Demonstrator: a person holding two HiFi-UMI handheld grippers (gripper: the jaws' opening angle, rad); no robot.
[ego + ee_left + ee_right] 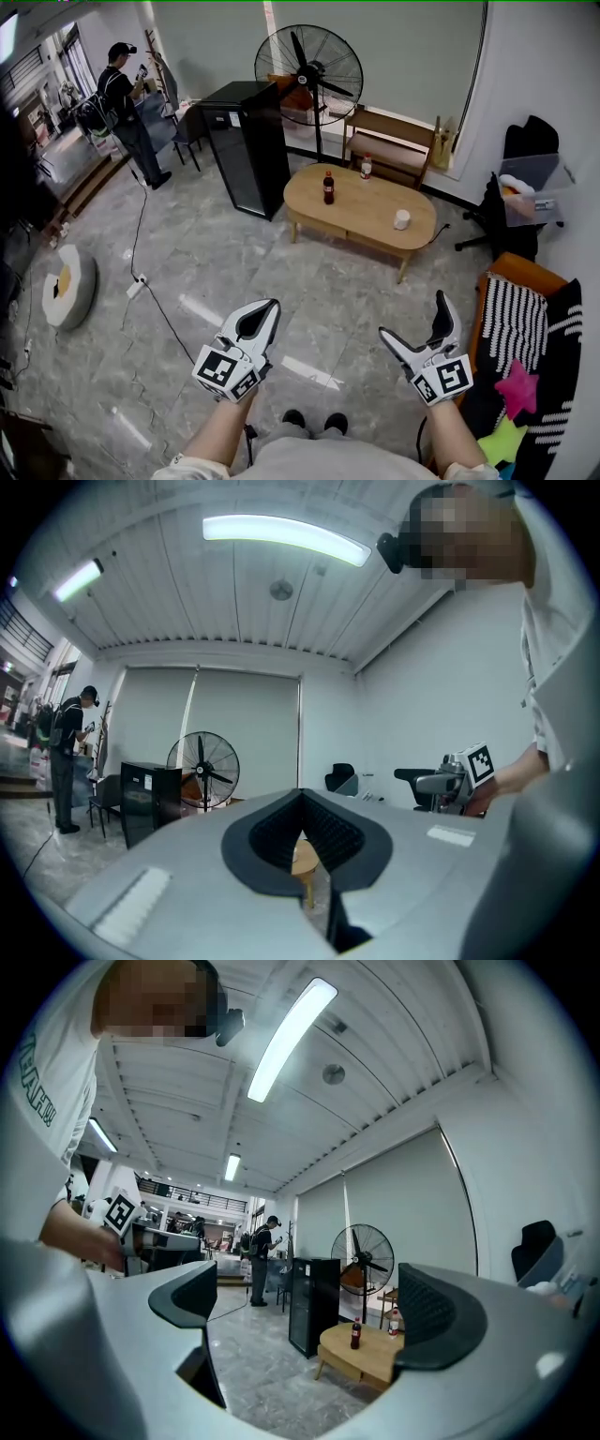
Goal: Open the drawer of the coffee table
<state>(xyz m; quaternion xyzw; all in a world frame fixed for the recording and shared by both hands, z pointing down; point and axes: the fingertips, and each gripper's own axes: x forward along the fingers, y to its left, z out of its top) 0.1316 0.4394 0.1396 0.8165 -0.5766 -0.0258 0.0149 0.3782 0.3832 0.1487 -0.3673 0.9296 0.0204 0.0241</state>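
The oval wooden coffee table [361,212] stands a few steps ahead on the grey floor, and I cannot make out its drawer from here. On it are a cola bottle [328,187], a second bottle [366,167] and a white cup [401,219]. My left gripper [272,305] is held low in front of me, shut on nothing. My right gripper [413,316] is beside it, open and empty. The right gripper view shows the table [367,1356] far off between the spread jaws of the right gripper [309,1312]. A sliver of the table [302,857] shows through the left gripper [300,794].
A black cabinet [248,145] and a standing fan [309,64] are behind the table's left end, a wooden bench [389,145] behind it. A sofa with a striped cushion [514,323] runs along the right. A cable [155,300] crosses the floor at left. A person [127,108] stands far left.
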